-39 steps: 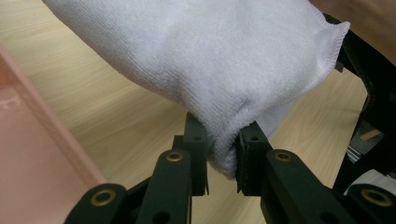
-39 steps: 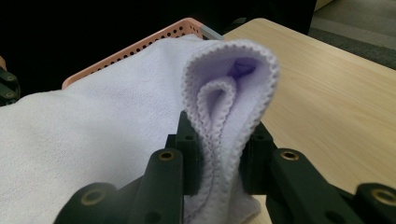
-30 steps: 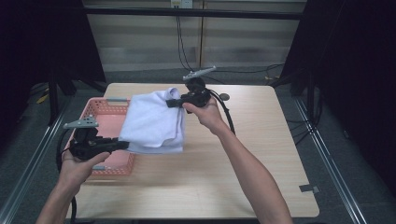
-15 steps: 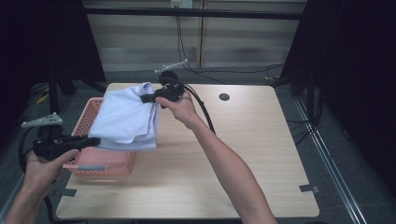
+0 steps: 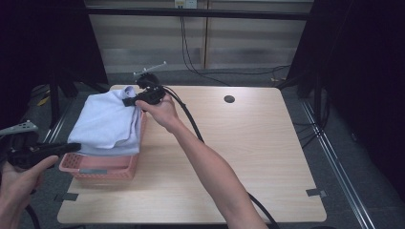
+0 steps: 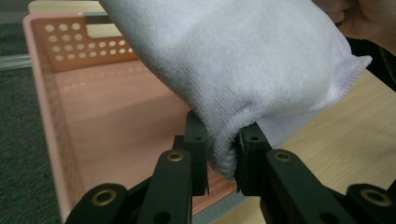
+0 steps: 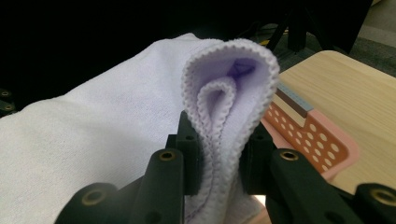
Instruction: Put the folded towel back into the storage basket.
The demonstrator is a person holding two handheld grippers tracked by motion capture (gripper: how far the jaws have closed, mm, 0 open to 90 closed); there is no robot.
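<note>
Over the basket (image 5: 102,167) at the table's (image 5: 248,157) left edge, we hold the folded towel (image 5: 107,121) by two ends so it hangs level and keeps its fold. Our left gripper (image 6: 223,156) has its jaws pinching the near corner, where the plush bunches between them; our right gripper (image 7: 219,154) pinches the far end, its jaws pressed on the rolled hems. Gripping opposite ends lets us carry the cloth as a flat bundle rather than a sagging heap. We judge it is held above the basket's open floor so it can go straight down without catching the perforated wall.
</note>
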